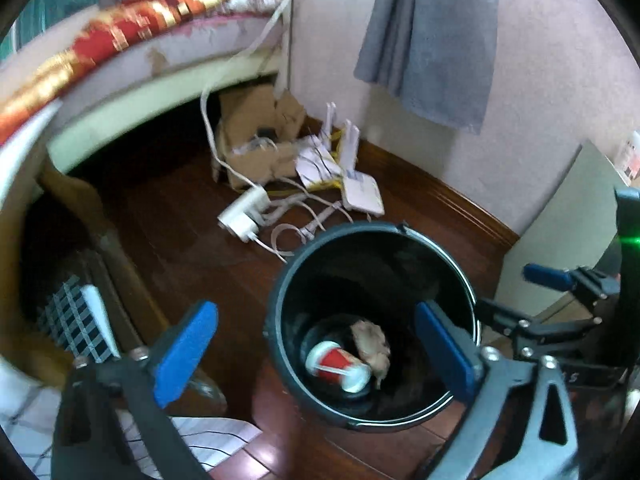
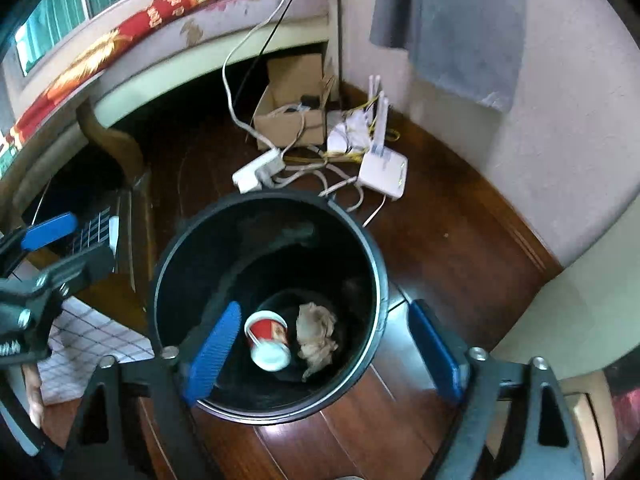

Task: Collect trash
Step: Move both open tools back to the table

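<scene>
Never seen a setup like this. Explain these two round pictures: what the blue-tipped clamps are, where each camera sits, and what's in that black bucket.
A person holds a two-finger gripper in each hand; each carries a fisheye camera looking along its blue fingers. One picture is from the left gripper, the other from the right gripper. Both stand open and empty above a black bin on the wooden floor. In the bin lie a red-and-white paper cup and a crumpled paper wad. Behind it are a power strip, a white router and a cardboard box.
</scene>
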